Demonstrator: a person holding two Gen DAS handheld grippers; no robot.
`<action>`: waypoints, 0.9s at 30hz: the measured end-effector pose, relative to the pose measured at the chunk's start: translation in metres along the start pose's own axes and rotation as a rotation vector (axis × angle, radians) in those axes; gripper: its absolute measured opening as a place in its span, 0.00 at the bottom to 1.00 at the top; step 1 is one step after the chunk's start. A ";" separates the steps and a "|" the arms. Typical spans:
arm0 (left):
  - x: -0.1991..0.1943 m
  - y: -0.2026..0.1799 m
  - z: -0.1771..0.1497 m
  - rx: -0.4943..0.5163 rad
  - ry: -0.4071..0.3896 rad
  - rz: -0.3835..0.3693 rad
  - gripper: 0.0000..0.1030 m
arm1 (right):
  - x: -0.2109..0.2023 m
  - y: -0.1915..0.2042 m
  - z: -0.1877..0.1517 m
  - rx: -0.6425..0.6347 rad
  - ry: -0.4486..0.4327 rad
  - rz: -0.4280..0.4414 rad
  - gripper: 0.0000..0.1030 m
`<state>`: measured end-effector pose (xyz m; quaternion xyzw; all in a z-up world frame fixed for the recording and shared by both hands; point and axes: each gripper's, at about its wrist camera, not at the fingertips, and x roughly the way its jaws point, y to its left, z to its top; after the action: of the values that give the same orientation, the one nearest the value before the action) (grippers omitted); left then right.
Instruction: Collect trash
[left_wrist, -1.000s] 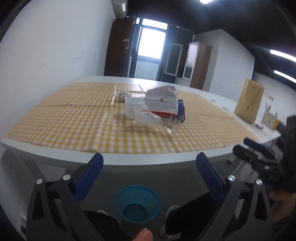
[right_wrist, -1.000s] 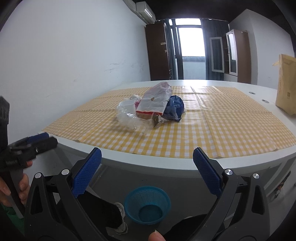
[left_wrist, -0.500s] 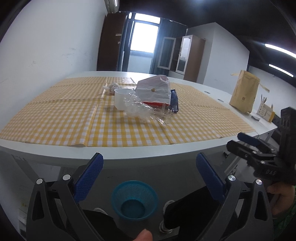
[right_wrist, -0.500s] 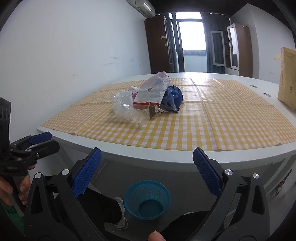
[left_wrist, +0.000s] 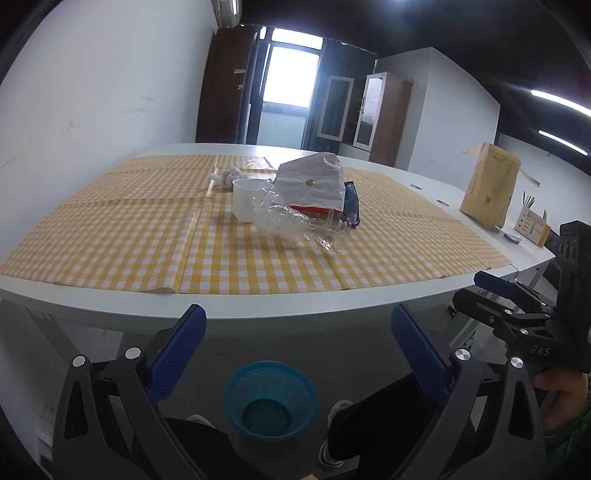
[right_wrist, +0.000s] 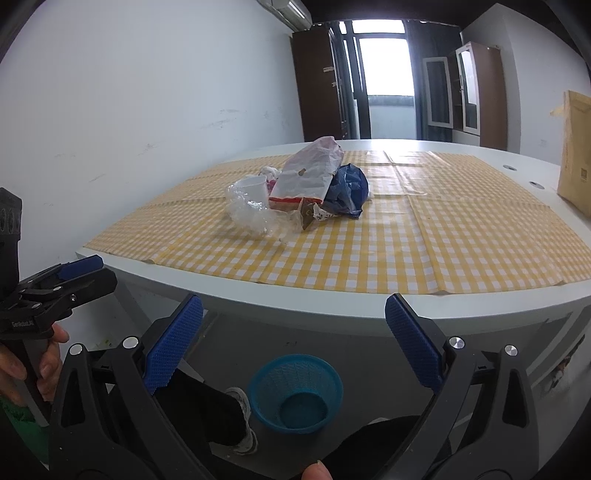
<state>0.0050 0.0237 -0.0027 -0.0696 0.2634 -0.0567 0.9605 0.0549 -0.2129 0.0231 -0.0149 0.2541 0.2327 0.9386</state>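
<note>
A heap of trash lies mid-table on the yellow checked cloth (left_wrist: 147, 236): a white paper bag (left_wrist: 312, 182) (right_wrist: 308, 173), crumpled clear plastic (left_wrist: 288, 223) (right_wrist: 251, 214), a white cup (left_wrist: 245, 199) (right_wrist: 253, 186), a blue bag (left_wrist: 351, 206) (right_wrist: 347, 192) and a crumpled tissue (left_wrist: 227, 175). A blue mesh bin (left_wrist: 269, 400) (right_wrist: 295, 393) stands on the floor under the table's near edge. My left gripper (left_wrist: 299, 349) (right_wrist: 74, 273) and right gripper (right_wrist: 293, 341) (left_wrist: 484, 284) are both open and empty, held below the table edge, well short of the trash.
A brown paper sack (left_wrist: 489, 190) (right_wrist: 576, 170) stands at the table's right side, with a pen holder (left_wrist: 530, 225) beyond it. A person's legs and shoes (right_wrist: 242, 424) are on the floor beside the bin. A white wall runs along the left.
Both grippers have dropped lower and drawn a little closer to the table, so the trash heap looks larger and the tabletop flatter. Both stay open.
</note>
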 end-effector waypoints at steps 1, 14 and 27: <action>0.000 0.000 0.000 0.001 0.000 -0.004 0.95 | 0.001 0.000 -0.001 0.001 0.004 0.004 0.92; 0.025 0.007 -0.003 -0.002 0.050 0.059 0.95 | 0.016 -0.009 0.008 0.013 0.019 0.055 0.92; 0.067 0.019 0.030 -0.013 0.040 0.053 0.95 | 0.057 -0.019 0.075 -0.074 0.023 0.030 0.92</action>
<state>0.0794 0.0358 -0.0134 -0.0677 0.2846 -0.0309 0.9557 0.1416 -0.1944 0.0590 -0.0488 0.2564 0.2557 0.9308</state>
